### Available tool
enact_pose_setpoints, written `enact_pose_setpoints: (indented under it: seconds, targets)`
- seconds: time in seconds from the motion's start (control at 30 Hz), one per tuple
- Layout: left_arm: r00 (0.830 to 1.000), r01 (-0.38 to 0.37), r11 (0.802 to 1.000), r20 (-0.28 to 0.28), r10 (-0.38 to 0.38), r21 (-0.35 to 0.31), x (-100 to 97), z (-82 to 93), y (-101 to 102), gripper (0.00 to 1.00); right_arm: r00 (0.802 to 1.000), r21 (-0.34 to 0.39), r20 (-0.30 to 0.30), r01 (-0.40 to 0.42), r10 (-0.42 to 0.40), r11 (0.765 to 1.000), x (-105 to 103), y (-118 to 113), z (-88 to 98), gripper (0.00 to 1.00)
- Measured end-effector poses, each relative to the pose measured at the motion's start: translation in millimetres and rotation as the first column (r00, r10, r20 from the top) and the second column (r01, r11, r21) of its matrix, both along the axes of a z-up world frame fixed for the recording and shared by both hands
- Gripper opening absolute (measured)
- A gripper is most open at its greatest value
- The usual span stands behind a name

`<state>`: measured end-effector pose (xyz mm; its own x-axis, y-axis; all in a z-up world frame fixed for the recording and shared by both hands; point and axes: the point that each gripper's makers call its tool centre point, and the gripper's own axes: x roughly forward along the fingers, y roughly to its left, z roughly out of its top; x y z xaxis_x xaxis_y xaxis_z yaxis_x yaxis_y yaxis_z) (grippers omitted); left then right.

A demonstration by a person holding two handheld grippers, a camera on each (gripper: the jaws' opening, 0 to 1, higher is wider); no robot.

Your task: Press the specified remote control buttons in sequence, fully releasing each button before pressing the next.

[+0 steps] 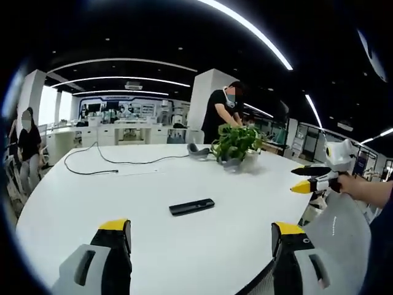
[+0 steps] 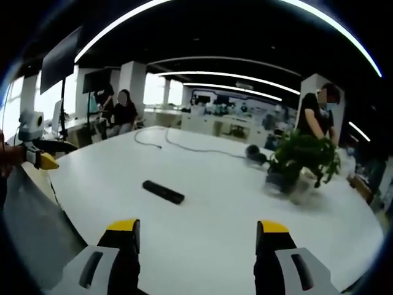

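Nearest in the left gripper view, the left tool [image 1: 201, 236] stands with its 2 yellow-tipped jaws spread wide and nothing between them, hanging over the near edge of the white counter [image 1: 92, 203]. The right tool [image 2: 198, 235] is the same in the right gripper view: jaws apart, empty, above the counter's edge. Both sit well short of the remote, so I judge that no button is being pressed and the approach has not begun; held back like this, each camera takes in the whole workspace, which suits the demand that the target stay visible.

In the left gripper view the right tool also comes in at the right edge, held in a hand [image 1: 353, 182], its yellow tips close together there, though that angle is too narrow to trust.

The remote [image 1: 191, 206] lies flat near the counter's middle, dark and slim, with bare surface all round it, apart from everything else. That leaves room to come down on it from above. Its buttons are too small to make out. A single jaw tip would likely press better than 2 spread ones.

Farther on, a cable [image 1: 116, 162] trails across the counter. Beyond that a potted plant [image 1: 236, 144] stands with a grey object just beside it. People stand and sit behind.
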<state>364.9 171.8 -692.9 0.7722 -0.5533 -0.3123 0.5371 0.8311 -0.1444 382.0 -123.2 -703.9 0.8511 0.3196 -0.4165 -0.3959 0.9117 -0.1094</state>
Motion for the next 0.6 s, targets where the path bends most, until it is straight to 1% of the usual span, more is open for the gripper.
enact_pose_setpoints:
  seconds: [0.07, 0.13, 0.23, 0.27, 0.3, 0.4, 0.6]
  targets:
    - [1.0, 0.019, 1.0, -0.014, -0.019, 0.005, 4.5, 0.0, -4, 1.0, 1.0, 0.005, -0.002, 0.004, -0.004, 1.0, 0, 0, -0.4, 0.75]
    - [0.999, 0.032, 0.999, -0.004, -0.032, 0.0, 13.7, 2.9, -10, 1.0, 1.0, -0.002, -0.006, 0.003, -0.003, 1.0, 0, 0, -1.7, 0.75]
    - [0.999, 0.049, 0.999, -0.011, -0.049, 0.001, 25.0, 3.2, -16, 1.0, 1.0, -0.01, -0.018, -0.005, 0.005, 1.0, 0, 2, -3.8, 0.75]
    - [0.998, 0.061, 0.998, -0.021, -0.061, 0.005, 26.8, 1.5, -18, 1.0, 1.0, -0.009, -0.024, -0.006, 0.006, 1.0, 0, 3, -4.6, 0.75]
    - [0.995, 0.088, 0.996, -0.048, -0.088, 0.001, 28.0, -2.0, -23, 1.0, 1.0, -0.007, -0.025, -0.007, 0.007, 1.0, -1, 4, -4.4, 0.75]
    - [0.992, 0.104, 0.994, -0.08, -0.102, 0.021, 35.3, -9.5, -25, 1.0, 0.999, -0.008, -0.033, -0.008, 0.008, 1.0, -2, 5, -5.3, 0.75]
    - [0.985, 0.146, 0.989, -0.098, -0.145, 0.006, 44.5, -16.9, -31, 0.99, 0.999, -0.015, -0.035, -0.003, 0.003, 1.0, -2, 4, -4.9, 0.74]
